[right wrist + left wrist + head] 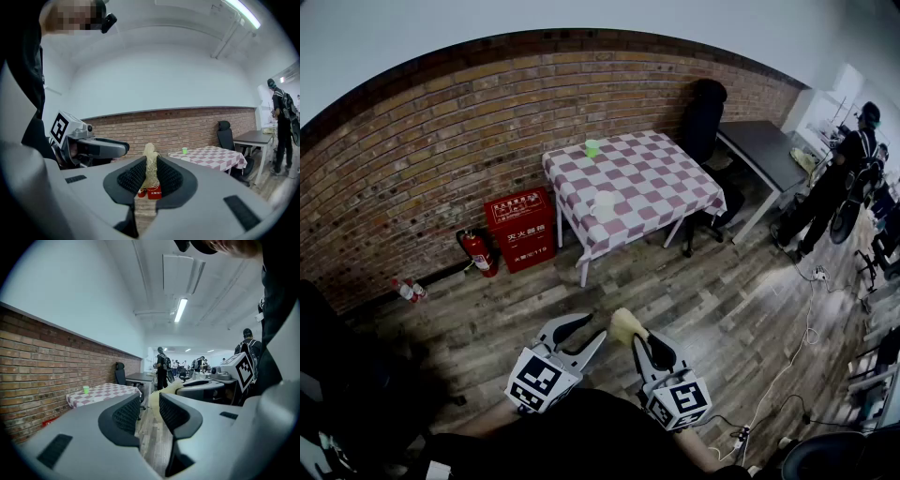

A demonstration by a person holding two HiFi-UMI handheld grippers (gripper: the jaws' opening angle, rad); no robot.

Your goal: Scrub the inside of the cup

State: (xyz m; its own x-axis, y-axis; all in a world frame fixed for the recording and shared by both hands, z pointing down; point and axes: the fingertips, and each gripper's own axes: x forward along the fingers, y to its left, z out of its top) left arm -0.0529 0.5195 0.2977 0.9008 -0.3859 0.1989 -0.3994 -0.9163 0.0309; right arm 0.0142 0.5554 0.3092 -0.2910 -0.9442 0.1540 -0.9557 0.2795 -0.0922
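Note:
A small green cup (592, 147) stands at the far edge of the table with the red-and-white checked cloth (649, 178), well ahead of both grippers. It also shows as the cup (86, 389) in the left gripper view and the cup (184, 150) in the right one. My left gripper (594, 326) is held over the wooden floor, open and empty, jaws apart (149, 412). My right gripper (639, 339) beside it is shut on a pale yellow loofah scrubber (625, 324), which sticks up between the pads (150, 165).
A pale object (605, 204) lies on the near part of the cloth. A red box (520, 228) and a fire extinguisher (478, 253) stand against the brick wall. A black chair (703, 117), a dark desk (764, 155) and a person (834, 178) are on the right; cables (797, 347) cross the floor.

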